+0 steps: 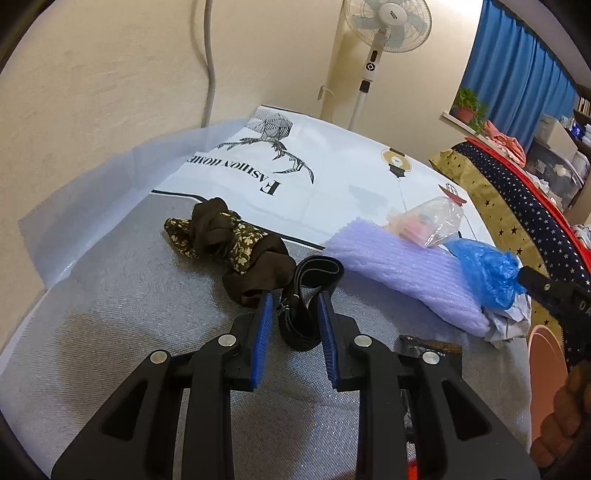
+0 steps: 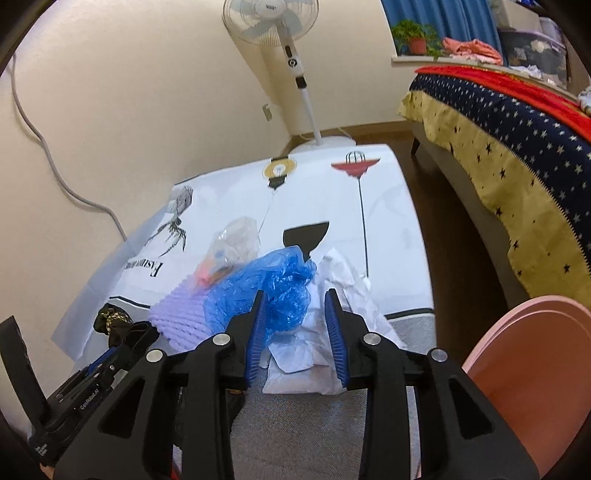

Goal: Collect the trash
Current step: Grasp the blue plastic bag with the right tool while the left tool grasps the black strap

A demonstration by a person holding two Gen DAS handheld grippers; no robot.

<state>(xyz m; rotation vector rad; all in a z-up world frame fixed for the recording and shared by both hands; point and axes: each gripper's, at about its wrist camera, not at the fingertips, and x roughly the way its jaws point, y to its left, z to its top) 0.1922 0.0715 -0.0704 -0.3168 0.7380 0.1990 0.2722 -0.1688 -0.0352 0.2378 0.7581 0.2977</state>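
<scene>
The right tool [image 2: 295,325] stands part-open, empty, straddling crumpled blue plastic film [image 2: 269,291] on the desk's [image 2: 295,424] right edge, beside the pink bin [image 2: 532,373]; the left tool [image 1: 295,314], part-open, grips nothing over a black strap [image 1: 303,295].

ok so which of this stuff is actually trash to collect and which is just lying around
Likely trash:
- blue plastic bag
- crumpled white paper
- clear plastic wrapper
- pink bin, probably where it goes

Probably just lying about:
- purple foam sheet
- brown floral cloth
- black strap
- standing fan
</scene>
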